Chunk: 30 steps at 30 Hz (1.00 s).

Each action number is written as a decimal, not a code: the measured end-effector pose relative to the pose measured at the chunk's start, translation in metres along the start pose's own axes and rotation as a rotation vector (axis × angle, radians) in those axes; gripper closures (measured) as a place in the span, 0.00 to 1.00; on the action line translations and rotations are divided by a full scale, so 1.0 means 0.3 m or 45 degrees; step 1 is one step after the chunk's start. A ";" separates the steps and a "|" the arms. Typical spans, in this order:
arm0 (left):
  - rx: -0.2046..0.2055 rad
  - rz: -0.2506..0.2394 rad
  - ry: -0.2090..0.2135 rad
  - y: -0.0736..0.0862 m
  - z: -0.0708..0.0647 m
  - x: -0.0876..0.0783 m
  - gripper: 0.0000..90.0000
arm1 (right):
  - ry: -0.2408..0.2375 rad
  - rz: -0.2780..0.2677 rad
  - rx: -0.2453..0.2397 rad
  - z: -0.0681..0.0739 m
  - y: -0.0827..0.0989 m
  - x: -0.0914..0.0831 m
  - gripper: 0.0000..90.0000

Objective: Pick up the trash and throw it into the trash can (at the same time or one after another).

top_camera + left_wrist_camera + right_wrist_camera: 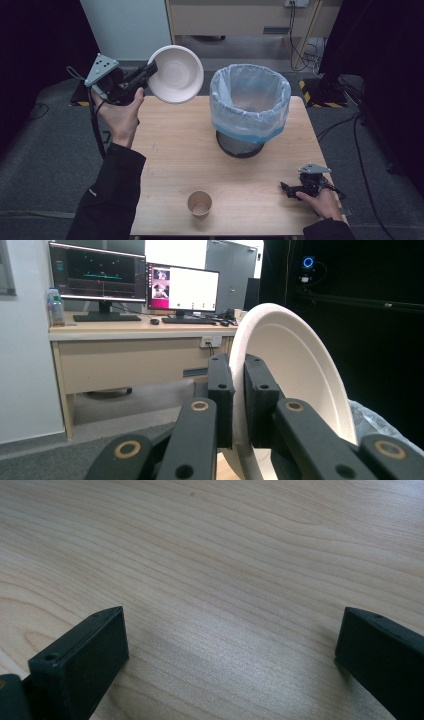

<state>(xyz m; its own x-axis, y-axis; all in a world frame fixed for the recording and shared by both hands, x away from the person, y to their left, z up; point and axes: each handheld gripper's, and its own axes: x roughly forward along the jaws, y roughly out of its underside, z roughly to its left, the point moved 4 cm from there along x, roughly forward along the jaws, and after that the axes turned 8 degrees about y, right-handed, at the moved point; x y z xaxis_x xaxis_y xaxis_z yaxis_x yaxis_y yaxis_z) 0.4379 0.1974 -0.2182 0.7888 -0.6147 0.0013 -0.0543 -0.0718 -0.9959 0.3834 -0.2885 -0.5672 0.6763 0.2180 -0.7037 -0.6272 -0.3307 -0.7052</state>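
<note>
Work in hand: clearing disposable tableware from the table (pixel 170 150) into the lined bin (pixel 250 102) — judged from the layout.

Left gripper (pixel 150 70): jaws clamped on the rim of the white paper bowl (pixel 176 74); in the left gripper view the two pads pinch the bowl's edge (pixel 295 375) with no gap showing.

Bowl position: held in the air, tipped on edge with its hollow toward the camera, off the table's far-left corner — about 10 o'clock from the table centre, and at 9 o'clock of the bin, near it but not over its mouth.

Right gripper (pixel 292 191): resting at the table's near-right corner, roughly 4 o'clock; jaws wide apart in the right gripper view, bare wood (pixel 225 605) between them, nothing held.

Paper cup (pixel 200 203): upright on the table near its front edge, 6 o'clock, well apart from both grippers, untouched.

Bin contents: the liner hides the inside; cannot tell if anything is in it.

Done: bowl gripped and lifted clear of the table.

Left: carry bowl over the bin opening, release; then the cup, which probably goes the same way.
</note>
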 end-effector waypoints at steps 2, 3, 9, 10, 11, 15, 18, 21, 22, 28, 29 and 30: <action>0.005 -0.004 0.007 -0.008 -0.012 0.021 0.93 | 0.001 0.000 0.002 0.000 0.000 0.000 0.01; 0.004 -0.011 0.010 -0.011 -0.017 0.028 0.93 | 0.001 0.000 0.002 0.000 0.000 0.000 0.01; 0.022 -0.012 0.040 -0.025 -0.060 0.093 0.93 | 0.001 -0.003 -0.001 0.000 0.000 0.000 0.01; 0.025 -0.011 0.045 -0.027 -0.067 0.106 0.93 | 0.001 -0.003 -0.001 0.000 0.000 0.001 0.01; 0.027 -0.013 0.050 -0.029 -0.074 0.118 0.93 | 0.001 -0.003 -0.001 0.000 0.000 0.000 0.01; 0.051 -0.006 0.068 -0.035 -0.107 0.164 0.93 | 0.002 -0.005 -0.003 -0.001 -0.001 0.001 0.01; 0.060 -0.010 0.088 -0.039 -0.134 0.197 0.93 | 0.002 -0.005 -0.003 -0.001 -0.001 0.001 0.01; 0.071 -0.008 0.102 -0.044 -0.156 0.225 0.93 | 0.001 -0.005 -0.002 0.000 -0.001 0.001 0.01; 0.073 -0.011 0.107 -0.046 -0.165 0.236 0.93 | 0.002 -0.004 -0.002 -0.001 -0.001 0.001 0.01; 0.107 -0.005 0.141 -0.051 -0.211 0.295 0.93 | 0.002 -0.005 -0.002 -0.001 -0.001 0.001 0.01; 0.108 -0.003 0.145 -0.050 -0.216 0.303 0.93 | 0.001 -0.003 0.000 0.000 0.000 0.001 0.01; 0.107 -0.001 0.149 -0.047 -0.223 0.318 0.93 | 0.000 -0.002 0.000 0.000 0.000 0.000 0.01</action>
<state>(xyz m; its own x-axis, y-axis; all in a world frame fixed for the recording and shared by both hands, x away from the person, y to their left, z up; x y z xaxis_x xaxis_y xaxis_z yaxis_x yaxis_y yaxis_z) 0.4729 0.0872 -0.1979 0.7115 -0.7026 0.0075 0.0013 -0.0093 -1.0000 0.3836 -0.2884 -0.5672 0.6774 0.2182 -0.7025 -0.6261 -0.3302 -0.7063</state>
